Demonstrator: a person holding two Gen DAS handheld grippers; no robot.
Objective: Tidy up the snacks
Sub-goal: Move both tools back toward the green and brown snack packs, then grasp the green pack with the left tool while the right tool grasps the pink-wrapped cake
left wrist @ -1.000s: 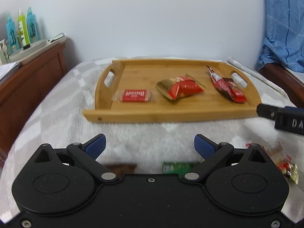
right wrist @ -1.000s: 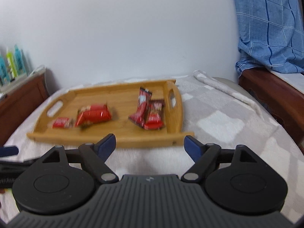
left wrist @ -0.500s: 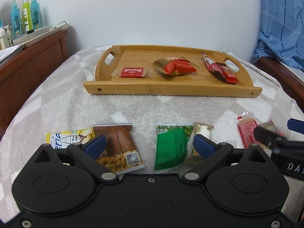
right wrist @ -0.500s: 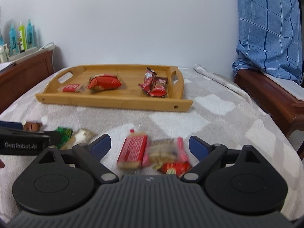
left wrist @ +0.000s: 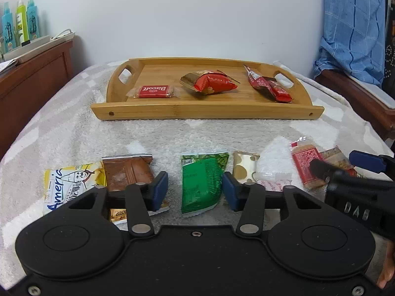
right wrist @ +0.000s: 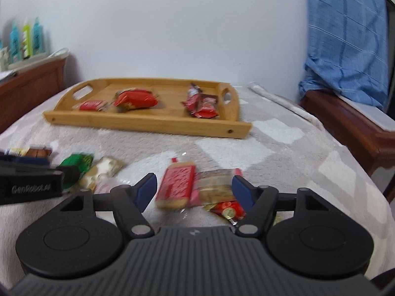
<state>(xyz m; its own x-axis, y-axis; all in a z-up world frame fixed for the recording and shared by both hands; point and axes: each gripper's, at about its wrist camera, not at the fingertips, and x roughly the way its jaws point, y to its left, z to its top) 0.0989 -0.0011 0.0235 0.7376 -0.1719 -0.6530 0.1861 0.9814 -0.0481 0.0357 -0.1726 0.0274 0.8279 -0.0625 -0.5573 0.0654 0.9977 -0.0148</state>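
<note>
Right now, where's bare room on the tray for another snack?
On the tray, bare wood lies behind the Biscoff pack by the left handle, plus narrow gaps either side of the red pouch. The right end holds two red bars. The blanket strip in front of the tray is bare; the nearer snack row is crowded.

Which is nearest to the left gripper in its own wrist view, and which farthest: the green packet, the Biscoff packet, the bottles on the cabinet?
From the left gripper:
1. Green packet, between its closing fingers.
2. Biscoff packet, in the tray's left part.
3. Bottles, far left on the cabinet.
</note>
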